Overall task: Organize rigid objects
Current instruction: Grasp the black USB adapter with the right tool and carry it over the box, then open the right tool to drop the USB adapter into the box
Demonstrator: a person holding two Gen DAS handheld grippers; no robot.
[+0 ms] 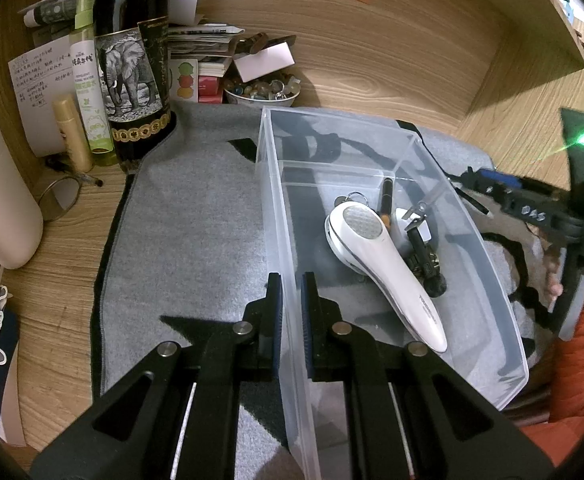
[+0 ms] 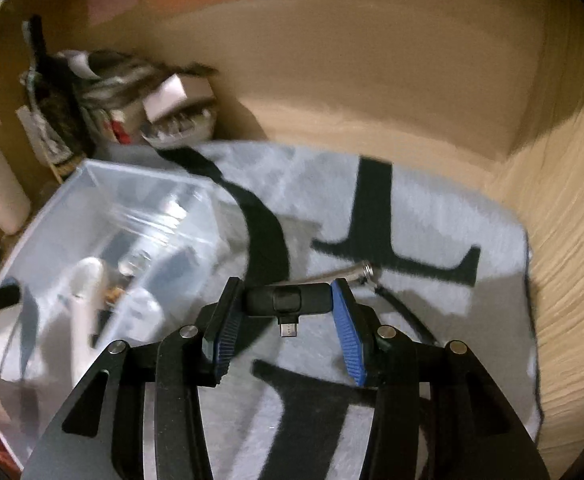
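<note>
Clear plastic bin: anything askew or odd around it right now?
Nothing spilled. The clear plastic bin has its near wall pinched by the left tongs; the right tongs hold a small black USB adapter above the grey mat.

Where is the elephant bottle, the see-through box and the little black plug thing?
elephant bottle (image 1: 132, 76), left wrist view, on its label.
see-through box (image 1: 276, 216), left wrist view, on its left wall.
black plug thing (image 2: 286, 300), right wrist view, on its body.
</note>
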